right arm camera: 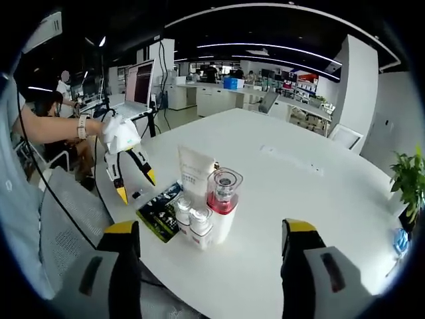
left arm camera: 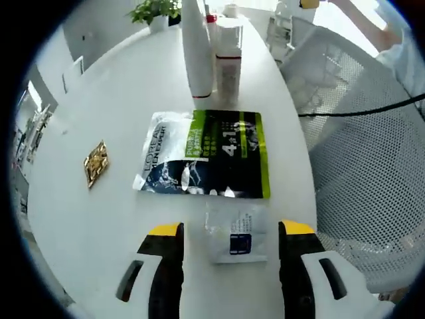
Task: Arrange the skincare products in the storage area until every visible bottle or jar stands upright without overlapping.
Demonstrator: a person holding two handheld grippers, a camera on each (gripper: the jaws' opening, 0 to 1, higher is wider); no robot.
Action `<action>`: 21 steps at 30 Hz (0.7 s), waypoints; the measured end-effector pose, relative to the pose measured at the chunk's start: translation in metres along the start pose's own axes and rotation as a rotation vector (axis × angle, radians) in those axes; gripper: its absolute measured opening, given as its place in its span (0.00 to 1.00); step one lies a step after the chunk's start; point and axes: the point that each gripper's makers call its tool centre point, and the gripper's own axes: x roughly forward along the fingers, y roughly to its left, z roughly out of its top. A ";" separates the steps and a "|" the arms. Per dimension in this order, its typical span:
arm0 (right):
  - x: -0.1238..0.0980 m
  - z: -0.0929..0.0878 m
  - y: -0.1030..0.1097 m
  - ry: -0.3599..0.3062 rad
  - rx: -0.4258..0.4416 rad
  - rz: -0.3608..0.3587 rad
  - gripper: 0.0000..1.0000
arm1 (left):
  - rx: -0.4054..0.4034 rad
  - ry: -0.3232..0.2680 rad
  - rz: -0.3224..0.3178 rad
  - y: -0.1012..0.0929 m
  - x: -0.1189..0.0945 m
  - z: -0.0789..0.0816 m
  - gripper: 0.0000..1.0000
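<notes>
Both tongs are wide open and hold nothing. Left gripper (left arm camera: pixel 231 232) has a small sachet (left arm camera: pixel 236 234) flat between its jaws; just above it, at frame centre, lies the black-green pouch (left arm camera: pixel 206 156), long axis left-right. Right gripper (right arm camera: pixel 211 229) faces the upright bottles (right arm camera: pixel 202 203) at centre.

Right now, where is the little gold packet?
In the left gripper view, the gold packet lies flat on the white table, alone, left of the big sachet.
</notes>
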 end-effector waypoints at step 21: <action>-0.001 -0.007 -0.013 0.023 0.038 -0.028 0.88 | -0.299 -0.160 0.270 0.116 -0.005 0.046 0.61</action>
